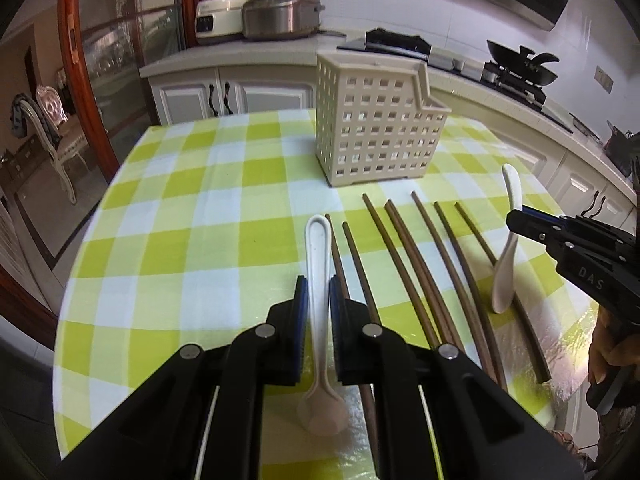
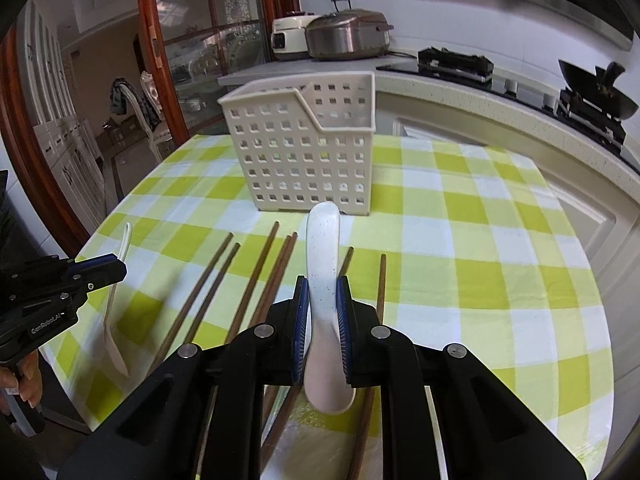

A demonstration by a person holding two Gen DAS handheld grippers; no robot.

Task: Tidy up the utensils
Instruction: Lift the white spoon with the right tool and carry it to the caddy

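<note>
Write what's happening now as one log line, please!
left gripper: shut on white spoon | right gripper: shut on speckled spoon | chopsticks: on tablecloth | holder: empty

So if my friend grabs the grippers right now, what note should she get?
Left gripper: shut on a white spoon, lifted off the table.
Right gripper: shut on a speckled white spoon, also lifted.
The brown chopsticks lie in a row on the checked tablecloth.
The cream basket stands upright behind them; nothing shows inside it.
Done: both spoons picked up.
Left: put the spoons in the basket, then the chopsticks.
</note>
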